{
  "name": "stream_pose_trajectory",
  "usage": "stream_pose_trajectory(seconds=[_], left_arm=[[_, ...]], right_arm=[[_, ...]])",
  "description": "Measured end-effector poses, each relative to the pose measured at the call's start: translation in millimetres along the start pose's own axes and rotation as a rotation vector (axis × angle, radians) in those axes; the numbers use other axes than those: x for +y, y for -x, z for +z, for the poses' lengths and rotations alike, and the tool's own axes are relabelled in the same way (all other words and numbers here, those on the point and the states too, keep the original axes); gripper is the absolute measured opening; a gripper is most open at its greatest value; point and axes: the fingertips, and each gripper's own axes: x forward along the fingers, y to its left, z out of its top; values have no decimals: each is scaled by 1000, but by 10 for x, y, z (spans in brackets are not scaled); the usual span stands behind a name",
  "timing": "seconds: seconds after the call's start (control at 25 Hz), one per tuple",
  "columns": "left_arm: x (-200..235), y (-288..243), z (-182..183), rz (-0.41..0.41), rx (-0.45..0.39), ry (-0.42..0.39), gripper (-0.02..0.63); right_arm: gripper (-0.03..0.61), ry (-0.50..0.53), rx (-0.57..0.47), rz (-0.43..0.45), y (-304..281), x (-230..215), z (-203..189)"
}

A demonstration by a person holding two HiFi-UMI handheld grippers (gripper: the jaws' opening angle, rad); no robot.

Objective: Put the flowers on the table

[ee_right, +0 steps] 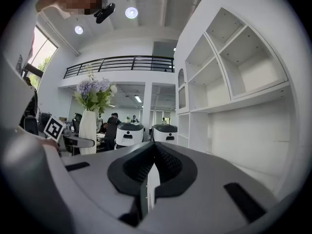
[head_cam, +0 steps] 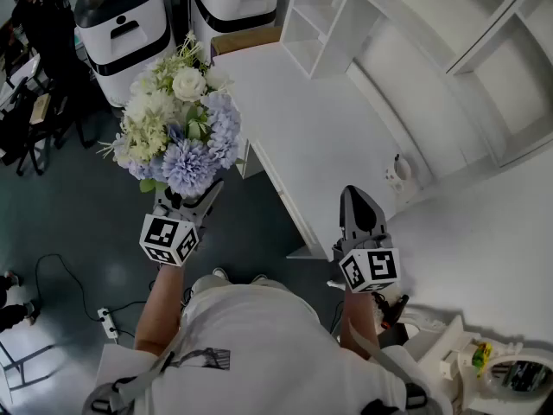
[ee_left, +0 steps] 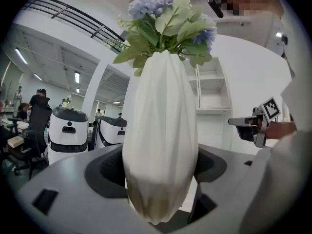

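Note:
A bouquet of white and pale blue flowers [head_cam: 180, 119] stands in a ribbed white vase [ee_left: 161, 135]. My left gripper [head_cam: 186, 204] is shut on the vase and holds it upright in the air, left of the white table [head_cam: 311, 128] and off its surface. The vase [ee_right: 87, 131] and flowers [ee_right: 95, 92] also show at the left of the right gripper view. My right gripper [head_cam: 359, 207] is shut and empty, hovering over the table's near edge. In its own view its jaws meet with nothing between them [ee_right: 150, 177].
White open shelving [head_cam: 415, 33] runs along the table's far side. A small white cup [head_cam: 397, 173] stands by the shelf base. Two white wheeled machines [head_cam: 125, 28] are on the dark floor beyond the flowers. Black chairs [head_cam: 30, 102] stand at the far left.

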Motion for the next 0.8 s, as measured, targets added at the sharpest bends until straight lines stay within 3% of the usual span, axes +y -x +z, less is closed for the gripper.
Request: stream_pose_trajectory(seconds=[0.56,0.8], left_arm=[[-42,90,-62,-29,44,17,370],[211,291,-164,-74,32,23,370]], right_arm=[[11,-64,13,41,8,208,-18],[11,-40,25,23,-78,654,-131]])
